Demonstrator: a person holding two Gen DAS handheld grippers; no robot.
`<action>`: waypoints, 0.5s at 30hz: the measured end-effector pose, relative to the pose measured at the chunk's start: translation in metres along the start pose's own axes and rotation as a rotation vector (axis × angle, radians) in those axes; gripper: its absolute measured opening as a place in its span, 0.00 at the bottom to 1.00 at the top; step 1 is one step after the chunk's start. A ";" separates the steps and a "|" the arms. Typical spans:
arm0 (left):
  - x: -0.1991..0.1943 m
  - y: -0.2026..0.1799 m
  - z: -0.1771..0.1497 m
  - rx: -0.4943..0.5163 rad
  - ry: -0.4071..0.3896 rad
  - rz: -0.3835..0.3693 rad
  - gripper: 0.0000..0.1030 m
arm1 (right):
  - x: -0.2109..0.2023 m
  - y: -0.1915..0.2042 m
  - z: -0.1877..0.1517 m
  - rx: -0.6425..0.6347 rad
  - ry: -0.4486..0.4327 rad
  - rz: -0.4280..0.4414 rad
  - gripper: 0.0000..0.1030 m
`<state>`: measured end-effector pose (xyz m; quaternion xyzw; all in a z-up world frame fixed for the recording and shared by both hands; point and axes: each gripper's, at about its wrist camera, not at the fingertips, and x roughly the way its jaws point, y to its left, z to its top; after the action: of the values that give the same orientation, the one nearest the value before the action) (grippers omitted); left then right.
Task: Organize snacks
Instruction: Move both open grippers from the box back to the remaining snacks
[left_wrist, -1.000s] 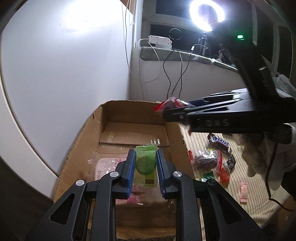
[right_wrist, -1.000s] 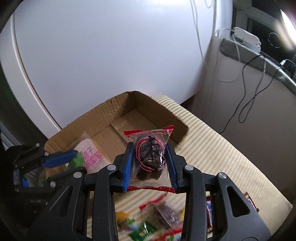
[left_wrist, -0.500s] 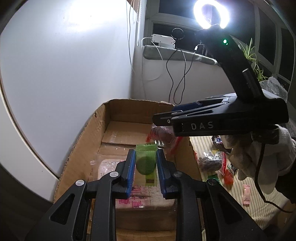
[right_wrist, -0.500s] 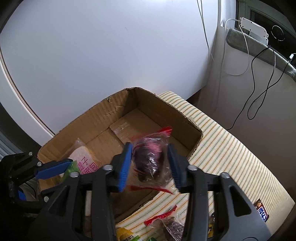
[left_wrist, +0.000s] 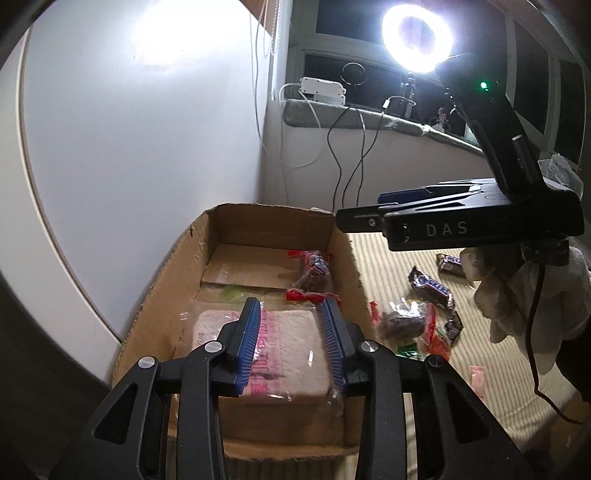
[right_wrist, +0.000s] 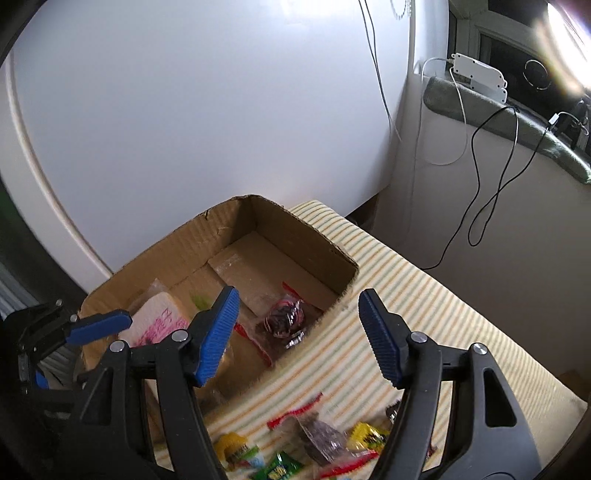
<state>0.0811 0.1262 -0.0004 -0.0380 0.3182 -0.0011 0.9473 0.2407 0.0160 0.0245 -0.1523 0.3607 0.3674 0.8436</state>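
Your left gripper (left_wrist: 290, 341) hangs over the near end of the cardboard box (left_wrist: 166, 280). Its blue jaws have just been opening and now stand a little apart with nothing between them. Below them lies a pale packet with pink print (left_wrist: 284, 354), flat on the box floor. A sliver of green (left_wrist: 231, 293) shows just beyond it, possibly the green snack, though the view is too poor to be sure.

Your right gripper (right_wrist: 299, 336) sits above the box's right wall, where it meets the striped cloth (right_wrist: 424, 295). Its jaws have also just been opening and are spread wide, gripping nothing. The red-edged packet of dark snack (right_wrist: 282, 319) lies inside the box, against the right wall, past the pale packet.

More snacks remain outside on the cloth (among them a chocolate bar (left_wrist: 430, 288) and another red-edged packet (left_wrist: 402, 321)), near the box's right side. A gloved hand (left_wrist: 517, 295) holds the right gripper's handle.
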 end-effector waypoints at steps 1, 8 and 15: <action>-0.002 -0.002 -0.001 -0.001 -0.002 -0.004 0.32 | -0.004 0.001 -0.002 -0.010 -0.006 -0.017 0.68; -0.016 -0.018 -0.005 -0.003 -0.015 -0.034 0.32 | -0.042 -0.008 -0.022 -0.001 -0.042 -0.035 0.68; -0.024 -0.047 -0.016 0.028 -0.003 -0.081 0.32 | -0.078 -0.033 -0.050 0.036 -0.071 -0.048 0.68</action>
<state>0.0535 0.0785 0.0043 -0.0376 0.3148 -0.0441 0.9474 0.2036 -0.0725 0.0462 -0.1325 0.3334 0.3458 0.8670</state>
